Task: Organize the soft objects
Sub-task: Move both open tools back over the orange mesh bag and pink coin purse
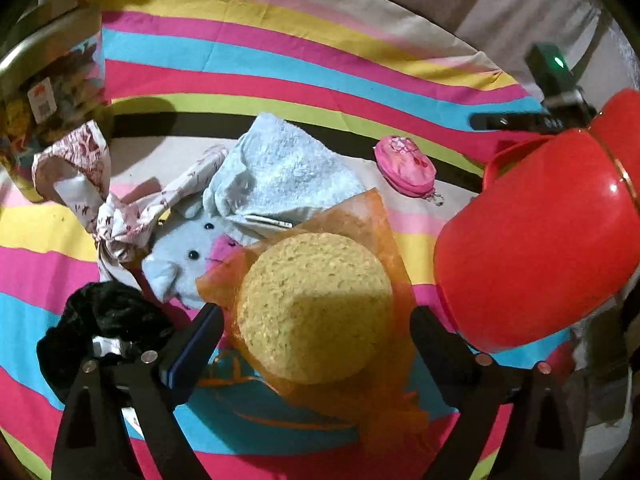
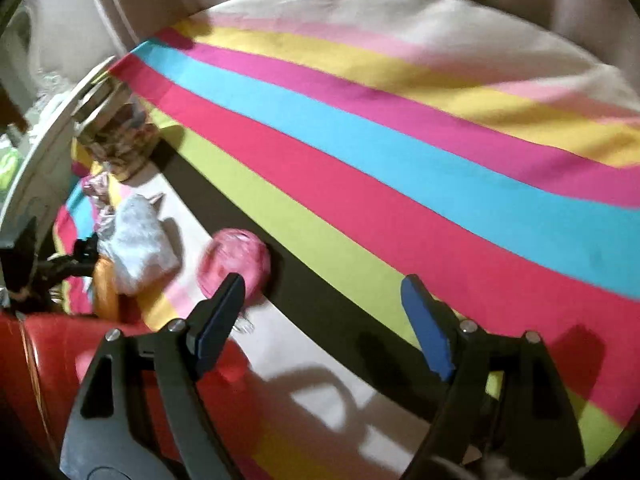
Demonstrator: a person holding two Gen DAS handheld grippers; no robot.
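Note:
In the left wrist view my left gripper is open, its fingers on either side of a round yellow sponge in orange mesh wrapping, not touching it. Behind it lie a light blue plush toy, a light blue towel, a patterned white-and-maroon cloth, a black fuzzy item and a pink pouch. A red bucket stands at the right. In the right wrist view my right gripper is open and empty above the striped sheet, the pink pouch just beyond its left finger.
Everything lies on a striped multicolour bedsheet. A container with mixed items stands at the far left edge. The red bucket also shows in the right wrist view at lower left, and the container at the far left.

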